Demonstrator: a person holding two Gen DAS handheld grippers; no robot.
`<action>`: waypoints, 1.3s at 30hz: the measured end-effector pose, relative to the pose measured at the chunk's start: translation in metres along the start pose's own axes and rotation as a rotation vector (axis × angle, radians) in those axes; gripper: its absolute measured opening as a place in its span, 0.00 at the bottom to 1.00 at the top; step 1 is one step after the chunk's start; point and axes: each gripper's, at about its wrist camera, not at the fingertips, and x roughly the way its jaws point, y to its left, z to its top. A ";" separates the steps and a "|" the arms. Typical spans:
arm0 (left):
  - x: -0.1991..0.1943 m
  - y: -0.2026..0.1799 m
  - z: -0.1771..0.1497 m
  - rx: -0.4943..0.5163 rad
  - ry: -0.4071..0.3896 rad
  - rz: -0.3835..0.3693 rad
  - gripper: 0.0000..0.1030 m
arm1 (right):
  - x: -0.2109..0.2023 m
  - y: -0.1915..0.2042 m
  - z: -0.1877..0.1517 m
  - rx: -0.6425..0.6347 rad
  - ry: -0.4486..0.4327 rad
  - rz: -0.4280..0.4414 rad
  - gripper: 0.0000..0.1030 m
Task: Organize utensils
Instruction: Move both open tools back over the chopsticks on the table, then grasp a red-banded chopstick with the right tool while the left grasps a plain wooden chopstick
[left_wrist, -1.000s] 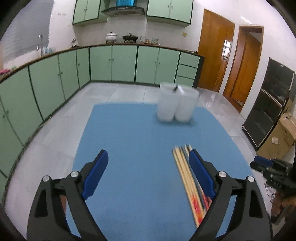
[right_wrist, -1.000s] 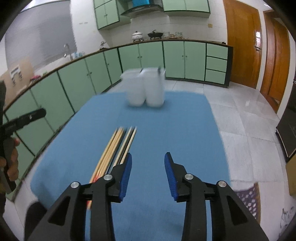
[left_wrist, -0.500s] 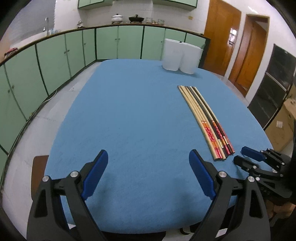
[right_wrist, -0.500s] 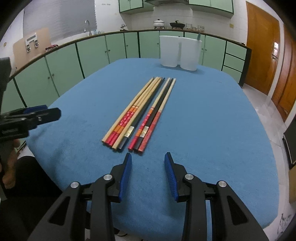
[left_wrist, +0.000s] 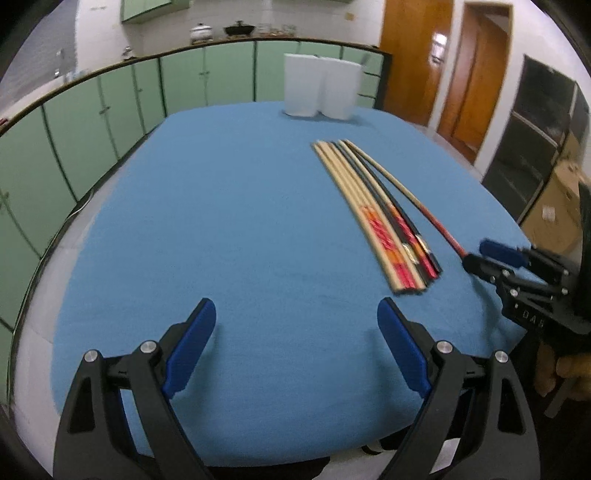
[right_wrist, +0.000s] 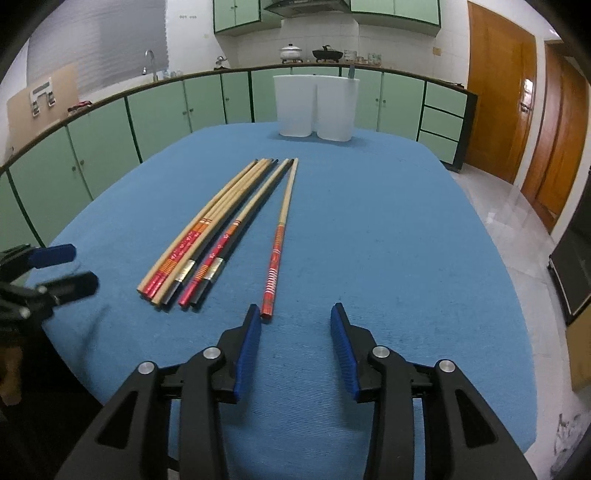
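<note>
A bundle of several chopsticks (right_wrist: 207, 236) lies on the blue table (right_wrist: 369, 221), wood-coloured and black with red ends; it also shows in the left wrist view (left_wrist: 373, 214). One red-ended chopstick (right_wrist: 279, 243) lies apart to the right of the bundle, its end just ahead of my right gripper's left finger. My right gripper (right_wrist: 295, 325) is open and empty, and shows in the left wrist view (left_wrist: 484, 254). My left gripper (left_wrist: 295, 325) is open wide and empty near the table's front edge, left of the bundle. A white two-compartment holder (right_wrist: 316, 107) stands at the far edge.
Green kitchen cabinets (right_wrist: 166, 114) curve around the left and back. Wooden doors (right_wrist: 517, 107) stand at the right. A black rack and cardboard boxes (left_wrist: 546, 173) are beyond the table's right side. The table edge is close below both grippers.
Both grippers have pulled back and dropped toward the table's near edge. One red-ended chopstick now lies apart from the bundle, by my right gripper.
</note>
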 end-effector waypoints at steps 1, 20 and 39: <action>0.004 -0.004 -0.001 0.008 0.007 -0.003 0.84 | 0.000 -0.002 0.000 0.004 -0.001 -0.001 0.39; 0.022 -0.024 0.003 0.021 0.018 0.048 0.86 | 0.003 -0.014 0.000 0.040 -0.013 0.007 0.46; 0.026 -0.021 0.009 0.021 -0.013 0.043 0.68 | 0.015 -0.006 0.011 0.036 -0.024 -0.025 0.38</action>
